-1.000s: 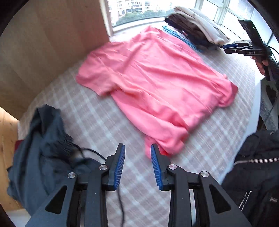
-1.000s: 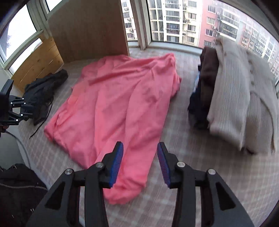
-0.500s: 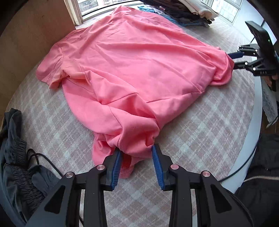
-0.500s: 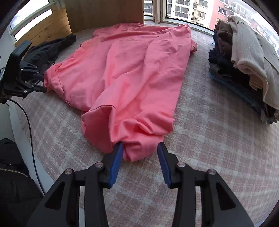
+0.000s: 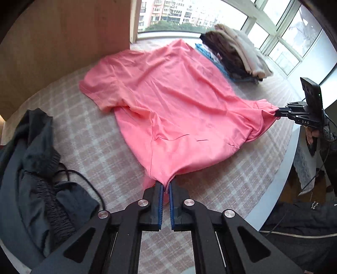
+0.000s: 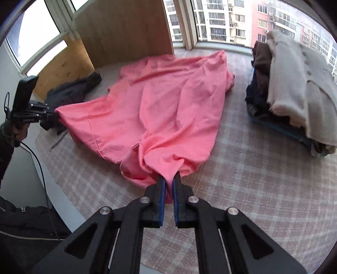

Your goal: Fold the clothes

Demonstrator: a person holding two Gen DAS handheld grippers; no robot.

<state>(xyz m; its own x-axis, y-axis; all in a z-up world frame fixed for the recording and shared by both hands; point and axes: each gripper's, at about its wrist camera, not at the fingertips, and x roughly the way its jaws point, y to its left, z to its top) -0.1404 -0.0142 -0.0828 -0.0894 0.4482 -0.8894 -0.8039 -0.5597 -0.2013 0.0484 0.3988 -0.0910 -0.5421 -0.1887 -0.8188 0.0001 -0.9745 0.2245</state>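
A: Since a second ago both claws came down onto the shirt [image 5: 174, 109], and their jaws have just been closing on its near hem. The left claw [image 5: 165, 189] now pinches one hem corner, the cloth bunched between its blue pads [image 5: 161, 202].

B: And the right?

A: The right claw [image 6: 169, 185] is clamped on the other hem corner, with folds gathered at its tips. Each claw shows in the other's view, gripping pink cloth at the table's near edge.

B: Where does the shirt lie?

A: Spread over the checked table [image 5: 101, 151], its hem drawn taut between the claws and its sleeves at the far side. A dark garment [image 5: 33, 185] with a cord lies crumpled to the left. A pile of folded clothes [image 6: 290, 88] sits far right, by the window [image 5: 179, 14].
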